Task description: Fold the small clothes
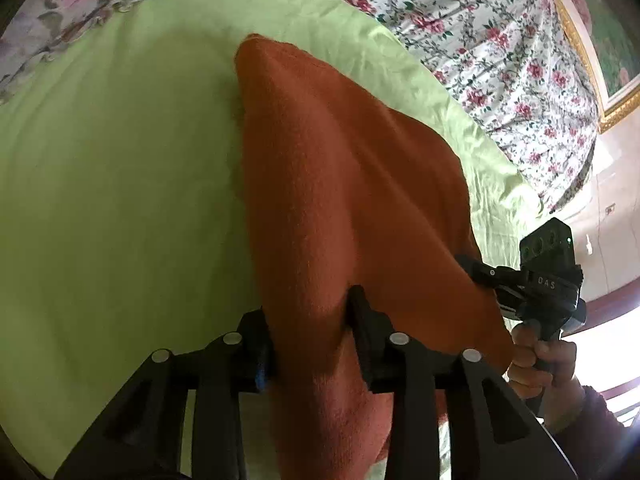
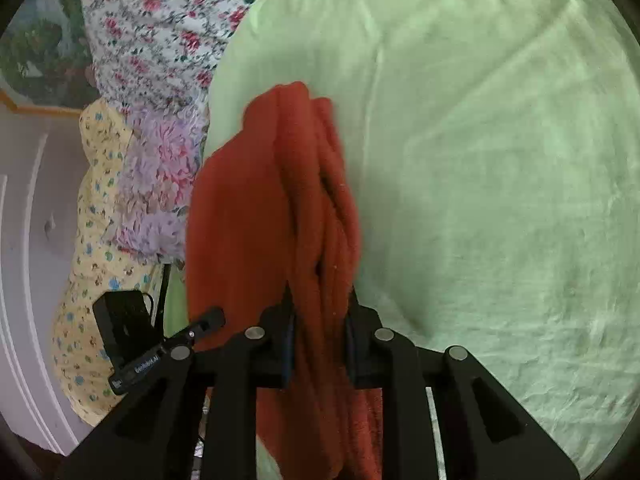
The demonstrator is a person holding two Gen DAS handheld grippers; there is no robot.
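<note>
- My left gripper is standing partly open, and the orange cloth is passing between its two black fingers; the cloth is filling the gap and pressing against both, so I am gripping a thick bunch of it here.
- From this grip the orange cloth is draping forward and away, its far end hanging over the light green sheet that covers the bed.
- Beyond the green sheet, flowered bedding is lying along the far side, and a gold picture frame is showing on the wall at the right edge of my left camera's view.
- To the right, my right hand is gripping the handle of the other tool, whose tip is touching the cloth's right edge.
- My right gripper is narrowly open and clamping a gathered, pleated bundle of the same cloth between its fingers.
- In that view the cloth is bunching in several folds above the green sheet, with the left tool just beside it at the lower left.
</note>
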